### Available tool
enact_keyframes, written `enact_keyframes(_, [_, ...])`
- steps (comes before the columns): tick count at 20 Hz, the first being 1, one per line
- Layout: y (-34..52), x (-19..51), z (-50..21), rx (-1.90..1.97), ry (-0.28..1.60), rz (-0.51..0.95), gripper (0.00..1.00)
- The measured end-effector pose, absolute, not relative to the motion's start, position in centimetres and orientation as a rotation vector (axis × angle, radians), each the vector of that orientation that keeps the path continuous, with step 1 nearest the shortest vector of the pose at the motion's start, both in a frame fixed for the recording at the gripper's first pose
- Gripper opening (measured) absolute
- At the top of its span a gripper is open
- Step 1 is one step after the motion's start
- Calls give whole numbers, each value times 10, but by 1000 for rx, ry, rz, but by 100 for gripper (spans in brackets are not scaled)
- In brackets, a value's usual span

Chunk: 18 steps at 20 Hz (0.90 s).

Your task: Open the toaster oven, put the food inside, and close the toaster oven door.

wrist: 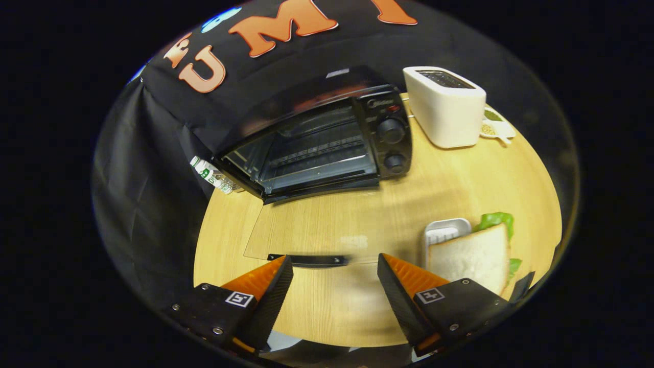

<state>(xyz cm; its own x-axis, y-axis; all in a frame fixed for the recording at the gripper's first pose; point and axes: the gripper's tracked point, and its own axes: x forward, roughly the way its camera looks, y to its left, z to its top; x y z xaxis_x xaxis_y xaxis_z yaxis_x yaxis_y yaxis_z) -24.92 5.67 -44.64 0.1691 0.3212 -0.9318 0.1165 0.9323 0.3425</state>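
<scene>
Lighting: bright, even, from overhead. Glare: pale sheen on surface (357, 214) at centre; reflections on toaster oven (311, 148) glass. Shadows: soft, short. Distortion: strong fisheye bending toward edges. Blur: slight, lower centre.

Oven (327, 138) door (306, 225) down flat, cavity unobstructed. Gripper (334, 266) fingers spread, empty, handle (309, 260) between tips. Sandwich (472, 255) and tray (444, 232) just beside one finger; toaster (444, 107) stands clear.
</scene>
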Motion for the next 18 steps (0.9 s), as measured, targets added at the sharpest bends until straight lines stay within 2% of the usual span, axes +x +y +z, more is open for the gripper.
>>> enact_keyframes(4, [-17, -242, -418, 318, 1341, 106, 99])
enact_keyframes(10, [-107, -260, -444, 217, 1422, 28, 99])
enact_keyframes(16, [-111, -281, -500, 329, 1578, 175, 96])
enact_keyframes(18, [-104, -285, -511, 421, 1623, 209, 89])
